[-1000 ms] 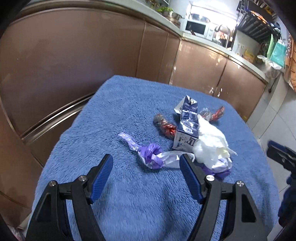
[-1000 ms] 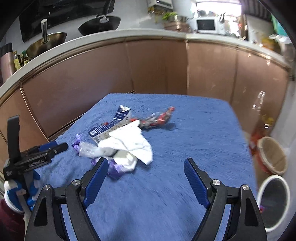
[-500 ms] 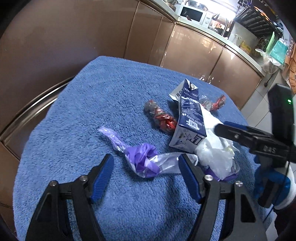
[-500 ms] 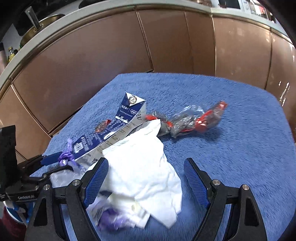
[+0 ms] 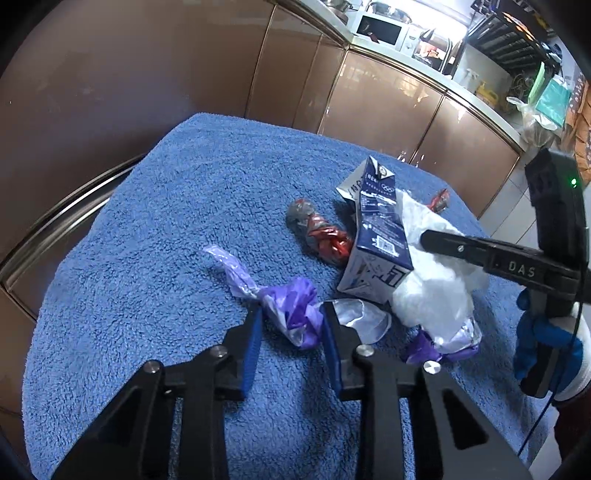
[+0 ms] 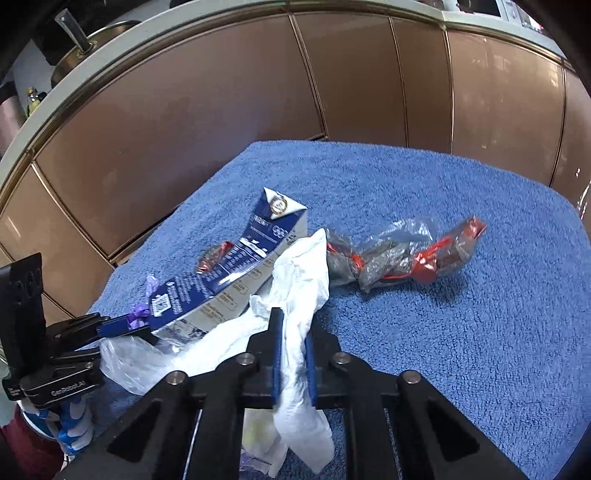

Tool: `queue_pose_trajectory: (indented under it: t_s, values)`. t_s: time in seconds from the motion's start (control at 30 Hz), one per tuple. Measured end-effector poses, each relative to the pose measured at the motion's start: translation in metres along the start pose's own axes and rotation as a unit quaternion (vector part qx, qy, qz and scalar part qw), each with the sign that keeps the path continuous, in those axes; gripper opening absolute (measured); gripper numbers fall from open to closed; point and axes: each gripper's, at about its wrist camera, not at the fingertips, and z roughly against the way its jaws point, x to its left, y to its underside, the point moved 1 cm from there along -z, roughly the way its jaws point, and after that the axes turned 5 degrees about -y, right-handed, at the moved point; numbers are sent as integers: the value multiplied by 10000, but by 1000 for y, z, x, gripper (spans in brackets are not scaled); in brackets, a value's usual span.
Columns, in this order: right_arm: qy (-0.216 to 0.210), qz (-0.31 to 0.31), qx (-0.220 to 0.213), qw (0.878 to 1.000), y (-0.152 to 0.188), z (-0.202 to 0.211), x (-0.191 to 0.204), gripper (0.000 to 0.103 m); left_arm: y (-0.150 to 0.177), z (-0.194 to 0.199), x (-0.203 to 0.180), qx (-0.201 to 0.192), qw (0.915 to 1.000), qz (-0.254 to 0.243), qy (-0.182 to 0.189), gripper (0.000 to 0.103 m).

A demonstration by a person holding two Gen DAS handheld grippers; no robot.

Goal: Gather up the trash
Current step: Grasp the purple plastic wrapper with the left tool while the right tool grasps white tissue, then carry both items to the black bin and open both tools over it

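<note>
Trash lies on a blue towel (image 5: 177, 206). My left gripper (image 5: 291, 325) is shut on a crumpled purple wrapper (image 5: 291, 306). My right gripper (image 6: 293, 332) is shut on a crumpled white tissue (image 6: 303, 273), which also shows in the left wrist view (image 5: 432, 291). A blue and white milk carton (image 5: 380, 236) lies against the tissue; it also shows in the right wrist view (image 6: 236, 269). A red and grey twisted wrapper (image 5: 317, 232) lies left of the carton. Another red and grey wrapper (image 6: 402, 251) lies to the right of the tissue. The right gripper's body (image 5: 509, 262) crosses the left wrist view.
Brown cabinet fronts (image 6: 258, 85) curve around the far side of the towel-covered surface. A counter with a microwave (image 5: 384, 29) runs behind. The left gripper's body (image 6: 55, 354) sits at the towel's left edge in the right wrist view.
Both grippers moved in toward the pile and closed. The left one took hold of the purple wrapper, the right one took hold of the white tissue.
</note>
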Motion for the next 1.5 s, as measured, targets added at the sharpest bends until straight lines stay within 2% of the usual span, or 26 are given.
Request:
queue_pose_trajectory:
  t_s: [0.23, 0.47, 0.63, 0.77, 0.97, 1.13, 1.33, 1.5]
  values:
    - [96, 108, -479, 9987, 3, 52, 17, 8, 4, 22, 2, -222, 9995, 82, -189, 26]
    - [193, 52, -1022, 9946, 8, 112, 25, 8, 3, 70, 16, -587, 9973, 307, -318, 25]
    - [291, 78, -1309, 9909, 23, 151, 38, 8, 0, 107, 10, -903, 9950, 305, -284, 25]
    - [460, 12, -1596, 9861, 40, 181, 43, 8, -1, 135, -11, -1122, 9935, 122, -163, 25]
    - [900, -247, -2102, 9732, 78, 247, 29, 8, -7, 165, -70, -1391, 9894, -353, 214, 25]
    - [1489, -575, -2471, 9557, 116, 306, 4, 8, -17, 174, -133, -1490, 9836, -809, 621, 25]
    - [2337, -1165, -2683, 9273, 164, 358, -45, 8, -32, 160, -231, -1354, 9720, -1436, 1276, 25]
    - [2780, -1798, -2644, 9058, 205, 372, -101, 9, -32, 116, -333, -957, 9584, -2074, 1712, 25]
